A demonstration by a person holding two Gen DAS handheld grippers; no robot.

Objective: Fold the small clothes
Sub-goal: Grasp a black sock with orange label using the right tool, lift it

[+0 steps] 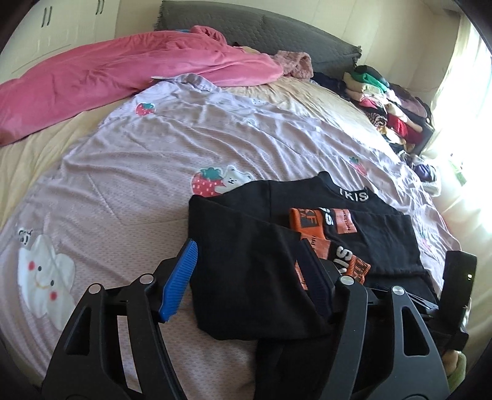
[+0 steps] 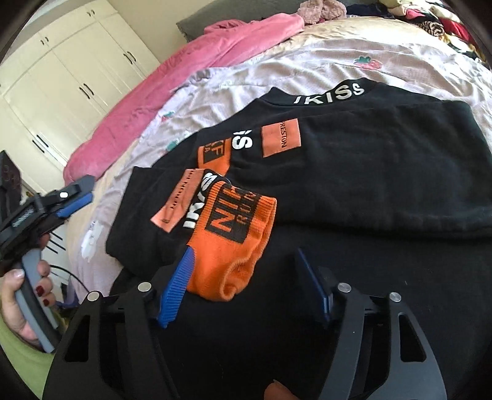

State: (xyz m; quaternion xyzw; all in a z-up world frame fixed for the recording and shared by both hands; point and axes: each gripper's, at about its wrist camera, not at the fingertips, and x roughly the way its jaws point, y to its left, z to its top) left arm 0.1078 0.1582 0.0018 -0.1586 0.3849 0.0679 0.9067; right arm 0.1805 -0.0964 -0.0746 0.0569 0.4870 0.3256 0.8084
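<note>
A black sweatshirt [image 1: 255, 277] [image 2: 369, 172] with white "IKISS" lettering and orange patches lies flat on the bed, both sleeves folded in over its body. Its orange cuffs [image 1: 356, 267] meet near the middle. My left gripper [image 1: 247, 246] hovers open over the shirt's left part, with flat black cloth below the gap and neither pad pressing. My right gripper [image 2: 246, 252] is open with the near orange cuff [image 2: 233, 243] between its fingers. The left blue pad [image 2: 175, 292] sits against the cuff's edge and the right pad stands apart. The left gripper [image 2: 77, 197] also shows far left, held by a hand.
A lilac sheet [image 1: 138, 184] with strawberry prints covers the bed. A pink blanket [image 1: 107, 77] lies crumpled at the far side before a grey headboard [image 1: 261, 27]. A pile of clothes [image 1: 387, 104] fills the far right corner. Cream wardrobes [image 2: 61, 92] stand beyond the bed.
</note>
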